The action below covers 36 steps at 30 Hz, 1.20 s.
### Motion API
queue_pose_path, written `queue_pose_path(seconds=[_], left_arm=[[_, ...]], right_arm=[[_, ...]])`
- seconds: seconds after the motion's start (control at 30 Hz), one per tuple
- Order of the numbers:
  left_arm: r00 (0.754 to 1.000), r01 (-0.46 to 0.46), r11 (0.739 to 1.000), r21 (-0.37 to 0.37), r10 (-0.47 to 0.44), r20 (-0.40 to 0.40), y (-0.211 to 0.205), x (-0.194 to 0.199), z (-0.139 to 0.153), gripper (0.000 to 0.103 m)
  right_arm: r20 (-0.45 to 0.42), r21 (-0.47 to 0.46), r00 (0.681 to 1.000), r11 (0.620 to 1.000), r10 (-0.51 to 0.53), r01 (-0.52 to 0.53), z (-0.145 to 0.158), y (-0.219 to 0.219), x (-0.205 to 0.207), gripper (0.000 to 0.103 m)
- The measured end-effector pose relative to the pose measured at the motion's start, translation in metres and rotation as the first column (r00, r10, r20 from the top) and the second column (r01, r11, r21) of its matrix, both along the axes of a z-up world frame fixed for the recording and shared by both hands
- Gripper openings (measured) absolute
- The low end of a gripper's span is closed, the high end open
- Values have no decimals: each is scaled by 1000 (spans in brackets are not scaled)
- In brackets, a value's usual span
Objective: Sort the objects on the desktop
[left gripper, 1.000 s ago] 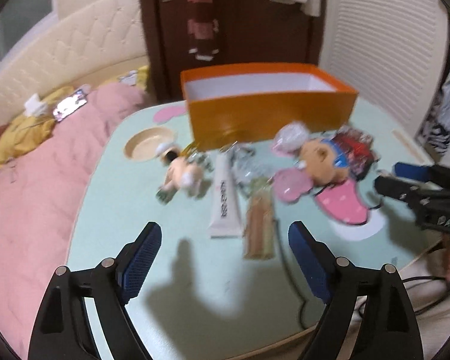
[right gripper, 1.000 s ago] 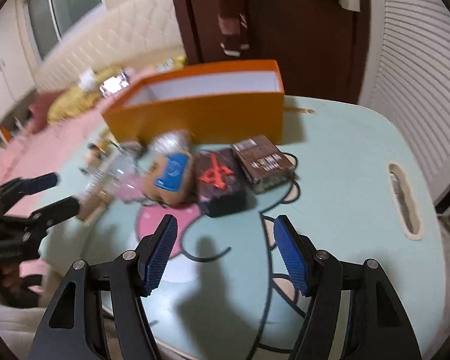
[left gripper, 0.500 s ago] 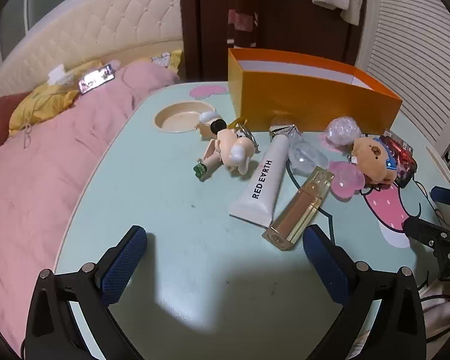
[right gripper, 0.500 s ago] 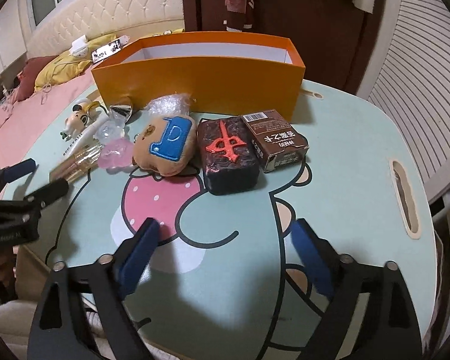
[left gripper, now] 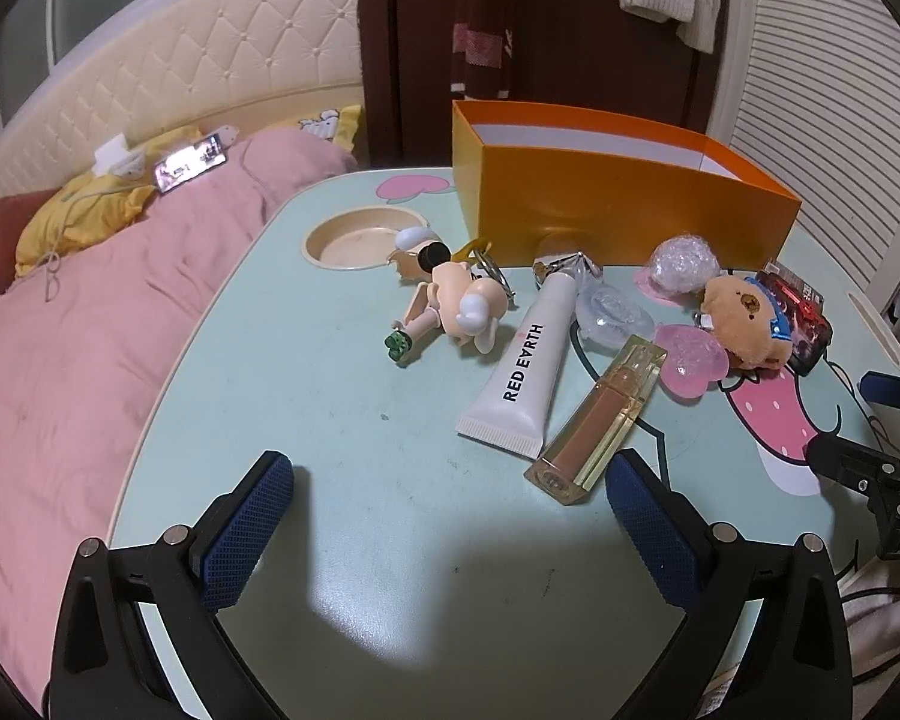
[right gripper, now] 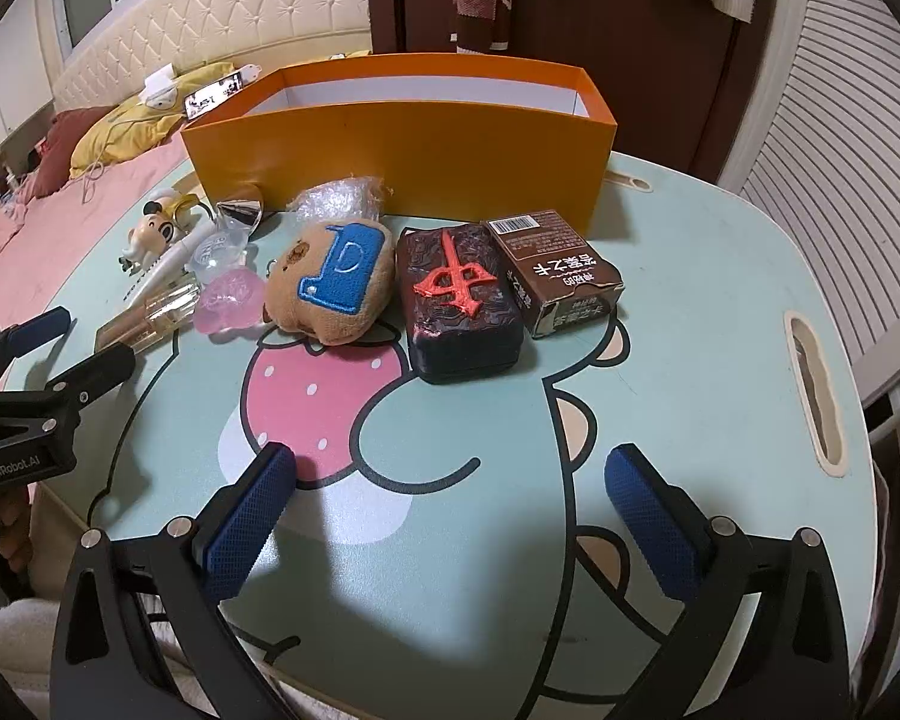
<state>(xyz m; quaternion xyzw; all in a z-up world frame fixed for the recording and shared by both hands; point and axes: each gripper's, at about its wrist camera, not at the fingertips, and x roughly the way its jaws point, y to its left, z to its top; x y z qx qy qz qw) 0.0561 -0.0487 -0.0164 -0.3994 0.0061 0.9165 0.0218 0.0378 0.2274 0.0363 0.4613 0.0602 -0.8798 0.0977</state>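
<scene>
An open orange box (left gripper: 624, 210) (right gripper: 402, 138) stands at the back of the mint table (left gripper: 342, 420). In front of it lie a small doll figure (left gripper: 456, 312), a white RED EARTH tube (left gripper: 525, 372), a gold bottle (left gripper: 600, 420), a pink heart (left gripper: 687, 357), a brown plush (right gripper: 336, 276), a dark block with a red sign (right gripper: 459, 306) and a brown carton (right gripper: 555, 270). My left gripper (left gripper: 450, 534) is open and empty near the front edge. My right gripper (right gripper: 453, 516) is open and empty over the cartoon print.
A round cup recess (left gripper: 360, 237) sits at the table's back left and a slot handle (right gripper: 816, 384) at its right edge. A bed with a pink blanket (left gripper: 84, 324) lies to the left. A dark door (left gripper: 570, 24) stands behind.
Both grippers opened wider and the views steadied. The left view swung left and closer to the doll and tube; the right view settled nearer the plush and dark block.
</scene>
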Motion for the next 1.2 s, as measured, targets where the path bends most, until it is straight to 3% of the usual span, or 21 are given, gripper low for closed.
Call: queue_pose_path(seconds=[1.2], left_arm=[[1000, 0, 1000, 2, 0, 0, 2, 1, 1, 103]], right_arm=[[-5, 0, 1000, 1000, 22, -22, 1, -3, -2, 103]])
